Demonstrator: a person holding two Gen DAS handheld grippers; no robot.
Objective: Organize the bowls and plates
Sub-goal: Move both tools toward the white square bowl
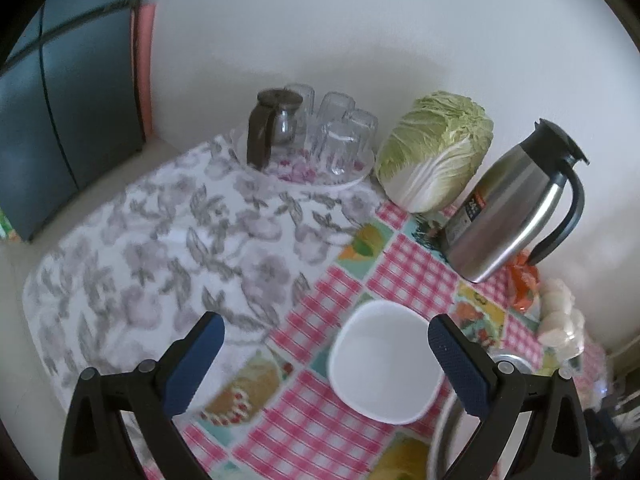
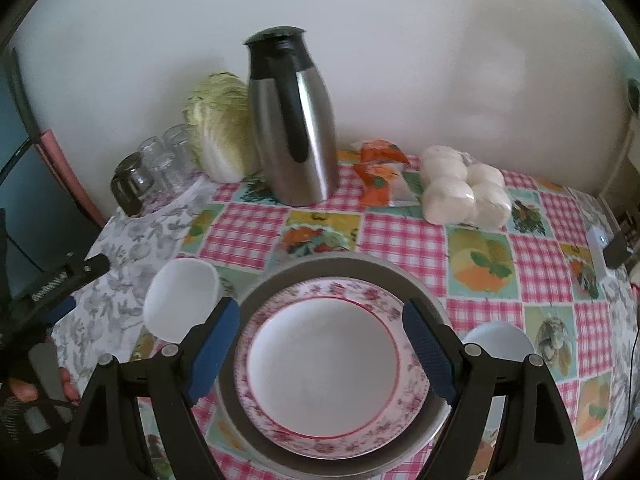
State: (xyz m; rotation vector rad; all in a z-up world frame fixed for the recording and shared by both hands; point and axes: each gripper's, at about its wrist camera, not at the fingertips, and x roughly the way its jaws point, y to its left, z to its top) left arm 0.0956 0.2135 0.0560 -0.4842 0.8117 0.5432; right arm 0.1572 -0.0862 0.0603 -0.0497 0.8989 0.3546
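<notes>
Left gripper (image 1: 326, 364) hovers above the table, fingers spread wide, nothing held; a white bowl (image 1: 386, 362) sits on the checked tablecloth (image 1: 320, 308) below, nearer the right finger. Right gripper (image 2: 320, 348) also wide open and empty, poised over a floral-rimmed plate (image 2: 324, 368). The plate rests inside a larger grey metal plate (image 2: 304, 270). In the right wrist view the white bowl (image 2: 182, 298) stands just left of the grey plate, and a second white bowl (image 2: 500, 338) lies to its right, partly hidden behind the right finger. At the back of the table: steel thermos jug (image 2: 294, 120), cabbage (image 2: 218, 128), upturned glasses (image 1: 338, 132) on a tray with a small glass pot (image 1: 272, 126), an orange packet (image 2: 380, 172) and a bag of white buns (image 2: 464, 192). A grey floral cloth (image 1: 160, 232) covers the table's left part.
</notes>
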